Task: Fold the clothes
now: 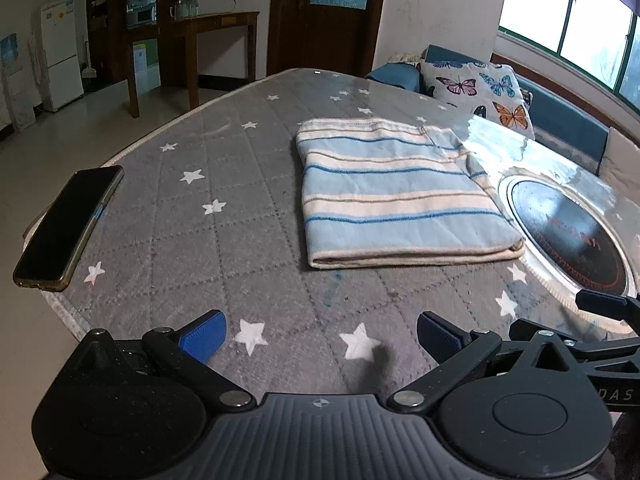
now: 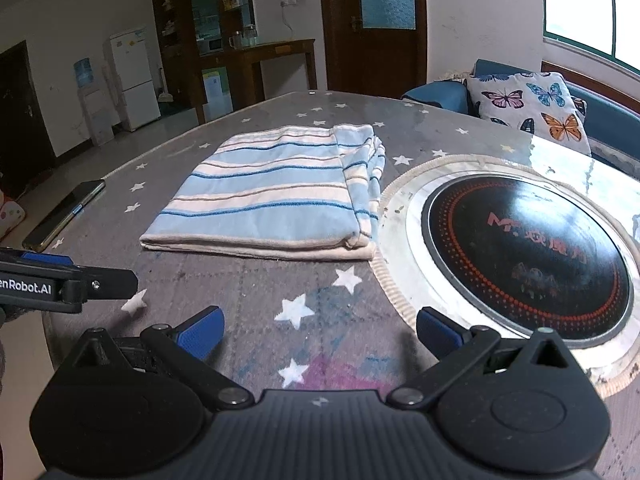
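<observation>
Striped garment (image 1: 392, 196) lying folded on desk (image 1: 200, 240), right edge touching induction hob (image 2: 528, 256). Left gripper (image 1: 320, 340) and right gripper (image 2: 318, 330) hovering wide open, holding nothing. Risk: loose layers slipping apart if next grasp catches only top ply; phone (image 1: 68, 224) sitting near desk edge.

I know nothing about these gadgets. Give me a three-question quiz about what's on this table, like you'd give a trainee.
1. True or false: the left tongs and the right tongs are both open and hold nothing.
2. What lies at the table's edge, away from the striped cloth?
A. a phone
B. a cup
C. a book
3. Fill in: the folded cloth lies beside a round black ______ set into the star-patterned table cover.

Key:
1. True.
2. A, the phone.
3. Cooktop; the cloth's edge reaches its pale rim.
</observation>
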Demonstrator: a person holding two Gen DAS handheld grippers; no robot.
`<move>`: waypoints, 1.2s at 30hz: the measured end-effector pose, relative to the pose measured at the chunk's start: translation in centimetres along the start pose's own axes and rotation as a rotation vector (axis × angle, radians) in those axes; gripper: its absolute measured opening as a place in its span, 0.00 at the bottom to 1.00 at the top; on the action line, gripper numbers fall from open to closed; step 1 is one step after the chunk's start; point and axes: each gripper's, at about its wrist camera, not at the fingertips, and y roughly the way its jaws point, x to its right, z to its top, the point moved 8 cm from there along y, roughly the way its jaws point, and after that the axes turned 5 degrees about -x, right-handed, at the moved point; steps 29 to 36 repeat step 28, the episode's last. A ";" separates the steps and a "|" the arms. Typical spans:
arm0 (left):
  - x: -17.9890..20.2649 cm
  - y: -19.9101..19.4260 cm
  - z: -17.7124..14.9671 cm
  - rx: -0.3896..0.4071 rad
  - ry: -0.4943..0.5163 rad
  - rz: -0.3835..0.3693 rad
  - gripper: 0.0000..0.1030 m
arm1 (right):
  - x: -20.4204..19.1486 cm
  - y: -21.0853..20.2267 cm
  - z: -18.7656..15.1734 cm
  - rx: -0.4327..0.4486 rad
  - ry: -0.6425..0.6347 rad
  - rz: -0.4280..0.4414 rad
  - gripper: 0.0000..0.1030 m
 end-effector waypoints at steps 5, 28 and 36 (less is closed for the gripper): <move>0.3 0.1 -0.6 -0.010 0.010 0.007 1.00 | -0.1 -0.1 -0.4 -0.003 0.009 0.001 1.00; 1.0 -0.3 -1.6 -0.015 0.024 0.017 1.00 | -0.9 -0.5 -1.3 -0.012 0.008 0.007 1.00; 1.0 -0.3 -1.6 -0.015 0.024 0.017 1.00 | -0.9 -0.5 -1.3 -0.012 0.008 0.007 1.00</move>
